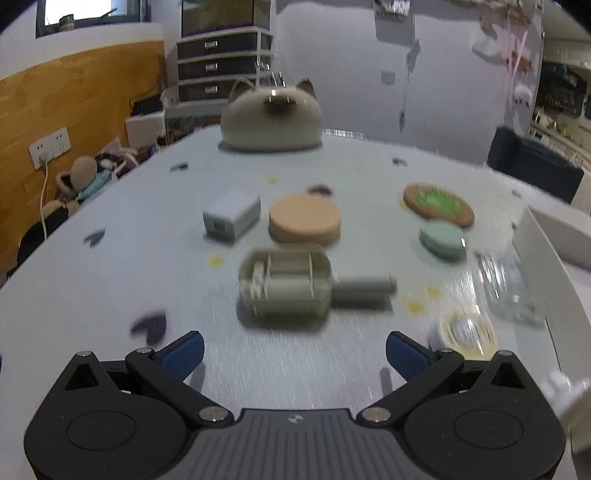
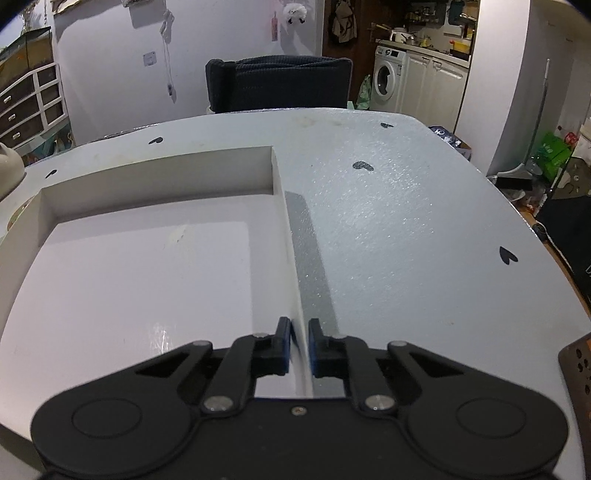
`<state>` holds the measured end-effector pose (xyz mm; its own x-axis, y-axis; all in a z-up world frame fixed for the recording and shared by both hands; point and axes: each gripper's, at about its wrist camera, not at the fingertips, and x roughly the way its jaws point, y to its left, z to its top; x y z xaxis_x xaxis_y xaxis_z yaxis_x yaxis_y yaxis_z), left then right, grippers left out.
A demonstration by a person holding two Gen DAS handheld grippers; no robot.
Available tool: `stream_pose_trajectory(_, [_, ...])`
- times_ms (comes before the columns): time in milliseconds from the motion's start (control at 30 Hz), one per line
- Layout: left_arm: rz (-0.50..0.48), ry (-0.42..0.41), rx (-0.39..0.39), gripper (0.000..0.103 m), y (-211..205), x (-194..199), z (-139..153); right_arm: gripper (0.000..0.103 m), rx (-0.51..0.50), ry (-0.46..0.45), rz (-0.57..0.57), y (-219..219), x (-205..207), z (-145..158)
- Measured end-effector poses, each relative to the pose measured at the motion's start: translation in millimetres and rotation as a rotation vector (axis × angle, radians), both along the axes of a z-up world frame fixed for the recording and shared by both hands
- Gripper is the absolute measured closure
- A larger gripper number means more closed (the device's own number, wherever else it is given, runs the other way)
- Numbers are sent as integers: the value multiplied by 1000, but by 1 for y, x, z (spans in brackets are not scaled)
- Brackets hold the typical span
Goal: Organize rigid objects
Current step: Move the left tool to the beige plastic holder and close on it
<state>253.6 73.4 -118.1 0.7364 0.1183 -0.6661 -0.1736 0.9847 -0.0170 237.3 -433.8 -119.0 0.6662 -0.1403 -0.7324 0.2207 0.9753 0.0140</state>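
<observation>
The right gripper (image 2: 299,345) pinches the white box's (image 2: 147,280) right wall, likely steadying it for loading. Rigid items, including a beige organizer case (image 1: 284,282), wait mid-table (image 1: 110,280); the left gripper (image 1: 294,354) gapes, empty, approaching.

Left gripper (image 1: 294,353) fingers wide apart; right gripper (image 2: 299,345) fingers nearly together.

White walls (image 2: 229,33) all round; wood-panelled wall (image 1: 77,96) at left with a socket plate (image 1: 50,147). Dark drawer unit (image 1: 221,62) upper centre. Right wrist view: dark chair back (image 2: 277,83) top centre, washing machine (image 2: 388,79) upper right, kitchen shelves beyond.
</observation>
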Motion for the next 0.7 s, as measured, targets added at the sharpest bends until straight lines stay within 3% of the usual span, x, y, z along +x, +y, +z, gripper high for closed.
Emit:
stream_pose_trajectory(233, [-19, -57, -71, 5, 21, 23, 1, 92, 6, 21, -5, 0, 4, -3])
stream_pose_trajectory(500, [-6, -63, -128, 23, 29, 43, 0, 93, 29, 28, -12, -4, 8, -5])
stream_pose_trajectory(633, [8, -59, -146, 38, 29, 43, 1, 93, 36, 28, -15, -5, 8, -6])
stream_pose_trajectory(700, [19, -54, -150, 38, 28, 41, 2, 93, 38, 28, -17, -5, 8, -6])
